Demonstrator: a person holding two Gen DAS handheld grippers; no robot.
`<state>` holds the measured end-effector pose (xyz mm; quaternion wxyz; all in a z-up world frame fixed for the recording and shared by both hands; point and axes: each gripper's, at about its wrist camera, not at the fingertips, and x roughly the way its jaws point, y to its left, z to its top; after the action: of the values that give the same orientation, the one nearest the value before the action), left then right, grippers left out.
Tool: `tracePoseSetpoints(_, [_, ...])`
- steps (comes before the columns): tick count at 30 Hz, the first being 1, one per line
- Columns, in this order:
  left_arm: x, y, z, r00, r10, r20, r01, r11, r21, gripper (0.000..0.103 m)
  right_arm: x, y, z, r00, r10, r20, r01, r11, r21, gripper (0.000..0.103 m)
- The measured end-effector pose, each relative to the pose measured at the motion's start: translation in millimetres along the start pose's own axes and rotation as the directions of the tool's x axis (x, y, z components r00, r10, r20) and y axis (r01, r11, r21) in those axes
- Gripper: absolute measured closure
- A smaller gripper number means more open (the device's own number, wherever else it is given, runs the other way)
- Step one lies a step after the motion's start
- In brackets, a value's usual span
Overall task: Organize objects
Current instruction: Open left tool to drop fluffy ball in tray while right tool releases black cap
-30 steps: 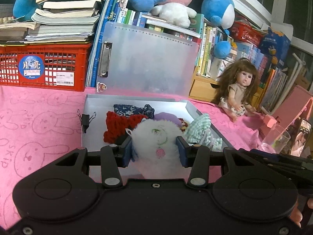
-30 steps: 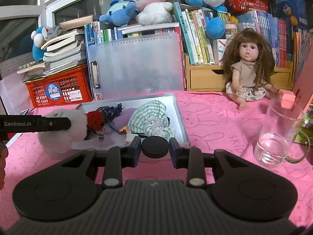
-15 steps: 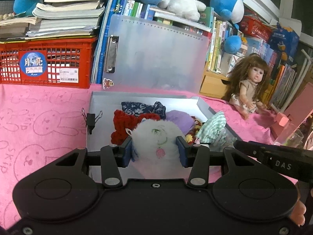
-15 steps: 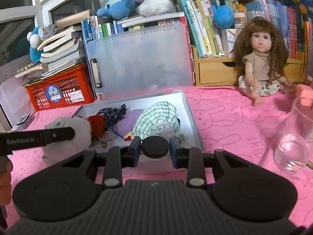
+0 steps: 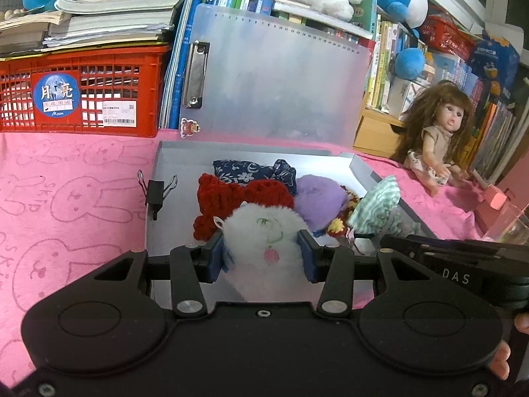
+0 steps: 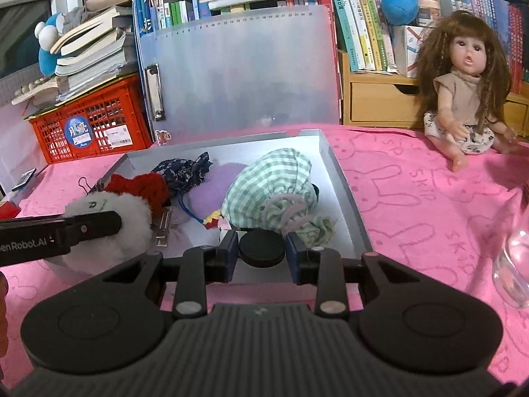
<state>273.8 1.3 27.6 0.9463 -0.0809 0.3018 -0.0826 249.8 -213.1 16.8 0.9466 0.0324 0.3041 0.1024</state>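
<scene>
A: Holding two loads, we check each grip first. The left gripper (image 5: 263,254) has its jaws part-way closed on the white fluffy toy (image 5: 264,241); both pads press into the fur. The right gripper (image 6: 262,256) has its jaws drawn closer together on a flat black disc (image 6: 262,248), clamped edge to edge.

B: Where does the grey tray (image 6: 344,192) lie from each gripper?

A: Directly ahead of and below both sets of fingertips. From the left gripper, the tray's bare floor (image 5: 175,218) is ahead and slightly to the left; the red knitted piece (image 5: 244,195), the purple pouch (image 5: 317,198) and the blue patterned cloth (image 5: 251,173) lie just beyond the toy. From the right gripper, the green checked bag (image 6: 277,185) sits just ahead of the disc, touching or nearly touching it; we cannot tell which.

B: Which hand is nearer a free spot?

A: We judge the left one. The tray's long axis runs across our view, left to right, and its open floor is at the left end, next to the binder clip (image 5: 155,192) on the rim. The right gripper's near corner looks crowded by the checked bag.

B: Risk?

A: The two grippers are close together; the right gripper's side crosses the left view just beside the toy. We advise lowering one at a time.
</scene>
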Motion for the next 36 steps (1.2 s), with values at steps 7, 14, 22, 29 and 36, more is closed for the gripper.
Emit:
tracePoseSetpoints(7, [10, 0, 5, 1.0, 0.019, 0.008, -0.019, 1.0, 0.013, 0.06, 15, 3, 4, 1.0, 0.003, -0.02, -0.003, 1.0, -0.004, 0.066])
tracePoseSetpoints(14, [25, 1, 10, 0.999, 0.033, 0.009, -0.033, 0.999, 0.016, 0.06, 28, 4, 8, 0.999, 0.009, -0.034, -0.009, 1.0, 0.009, 0.066])
tracePoseSetpoints(22, [37, 0, 6, 0.999, 0.046, -0.001, -0.046, 0.999, 0.023, 0.06, 37, 2, 12, 0.999, 0.023, -0.045, -0.022, 0.999, 0.034, 0.066])
tracePoseSetpoints(29, [37, -2, 6, 0.999, 0.051, -0.002, -0.051, 0.998, 0.035, 0.058, 37, 0, 10, 0.999, 0.029, -0.043, -0.027, 0.998, 0.048, 0.062])
tracePoseSetpoints(36, [28, -6, 8, 0.999, 0.053, 0.003, -0.053, 0.998, 0.042, 0.043, 31, 0, 11, 0.999, 0.038, -0.029, -0.036, 0.997, 0.064, 0.044])
